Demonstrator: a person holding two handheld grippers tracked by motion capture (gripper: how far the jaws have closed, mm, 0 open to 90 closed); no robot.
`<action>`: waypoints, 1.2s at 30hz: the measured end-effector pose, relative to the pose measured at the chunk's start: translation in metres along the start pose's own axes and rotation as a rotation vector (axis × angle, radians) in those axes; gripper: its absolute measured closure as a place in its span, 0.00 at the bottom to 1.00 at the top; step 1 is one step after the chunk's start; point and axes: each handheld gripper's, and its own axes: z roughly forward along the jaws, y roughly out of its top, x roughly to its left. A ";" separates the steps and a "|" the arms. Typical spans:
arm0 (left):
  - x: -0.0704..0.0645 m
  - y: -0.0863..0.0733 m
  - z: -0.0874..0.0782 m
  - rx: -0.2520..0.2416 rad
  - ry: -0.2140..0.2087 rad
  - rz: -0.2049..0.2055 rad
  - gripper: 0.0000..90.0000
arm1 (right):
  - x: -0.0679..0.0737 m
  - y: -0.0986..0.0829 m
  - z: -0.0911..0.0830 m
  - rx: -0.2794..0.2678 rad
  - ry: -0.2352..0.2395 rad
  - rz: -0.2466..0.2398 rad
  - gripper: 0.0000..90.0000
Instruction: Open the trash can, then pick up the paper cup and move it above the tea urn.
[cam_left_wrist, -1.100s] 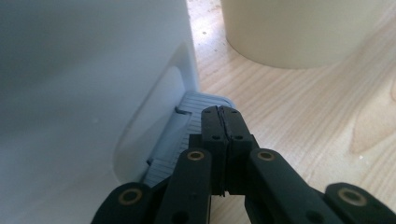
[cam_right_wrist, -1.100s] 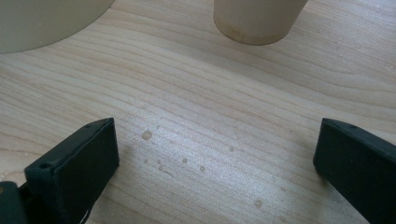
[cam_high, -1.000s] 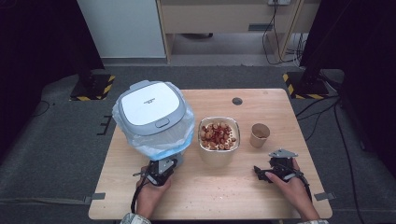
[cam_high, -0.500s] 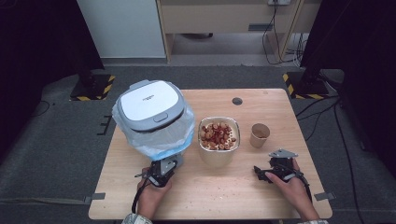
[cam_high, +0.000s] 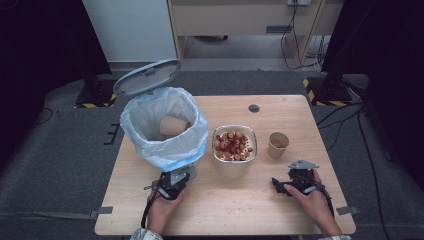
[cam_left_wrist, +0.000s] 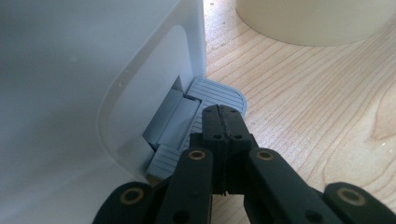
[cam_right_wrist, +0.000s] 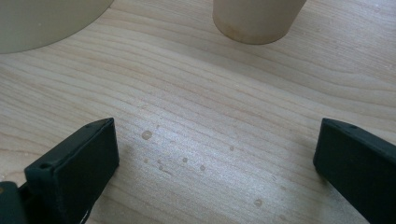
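High view: closed left tool (cam_high: 175, 182) on bin pedal (cam_left_wrist: 219, 95), food bowl (cam_high: 234, 145) beside; right tool (cam_high: 280, 184) open.

I work in what looks like a lab or recording studio, not a home. My wooden table (cam_high: 300, 115) stands alone on grey carpet (cam_high: 60, 165), with tape marks (cam_high: 100, 212) stuck to the floor near its corners. Black stands with yellow-and-black hazard-striped feet (cam_high: 320, 90) flank it on both sides, dark curtains hang to left and right, and loose cables (cam_high: 295, 25) trail under a plain cabinet against the far wall.
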 end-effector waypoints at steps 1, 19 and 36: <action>0.000 0.000 0.000 0.003 0.001 0.003 0.99 | 0.000 0.000 0.000 0.000 0.000 0.000 0.01; 0.001 0.000 0.000 0.005 -0.004 -0.002 0.99 | 0.000 0.002 0.000 0.012 0.005 -0.006 0.02; 0.001 0.000 0.000 0.004 -0.008 -0.010 0.99 | -0.007 0.028 -0.021 -0.067 0.010 0.033 0.11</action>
